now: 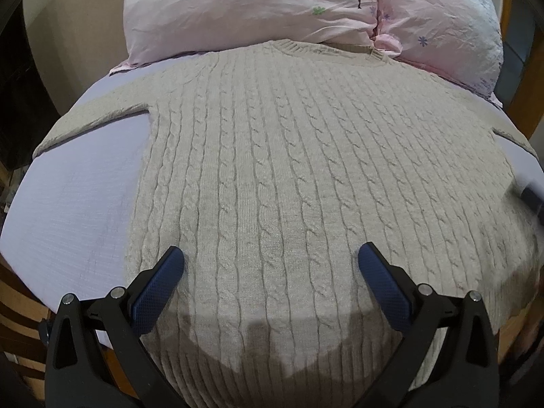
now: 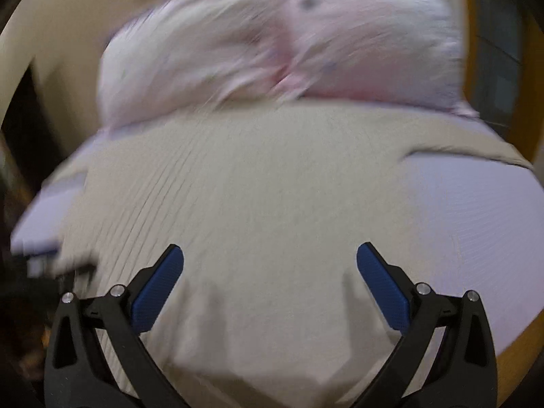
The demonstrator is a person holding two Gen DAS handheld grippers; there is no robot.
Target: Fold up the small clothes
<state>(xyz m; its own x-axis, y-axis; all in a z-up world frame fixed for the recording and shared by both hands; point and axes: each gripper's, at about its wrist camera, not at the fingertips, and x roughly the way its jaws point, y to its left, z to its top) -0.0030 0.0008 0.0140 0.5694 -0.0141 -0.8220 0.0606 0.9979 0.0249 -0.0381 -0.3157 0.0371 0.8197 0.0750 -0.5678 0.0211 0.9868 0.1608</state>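
A beige cable-knit sweater [image 1: 289, 170] lies flat and spread out on a pale lilac bed sheet [image 1: 74, 210], neck toward the pillows, hem toward me. Its left sleeve [image 1: 91, 122] stretches out to the left. My left gripper [image 1: 271, 260] is open and empty, hovering over the lower part of the sweater. In the blurred right wrist view the same sweater [image 2: 255, 187] fills the middle, and my right gripper [image 2: 270, 260] is open and empty above its lower part. The right sleeve [image 2: 476, 142] runs off to the right.
Two pink flowered pillows [image 1: 255, 10] lie at the head of the bed, touching the sweater's collar; they also show blurred in the right wrist view [image 2: 272, 44]. A dark object [image 1: 532, 197] sits at the right edge of the sheet. Wooden bed frame [image 1: 20, 323] shows below left.
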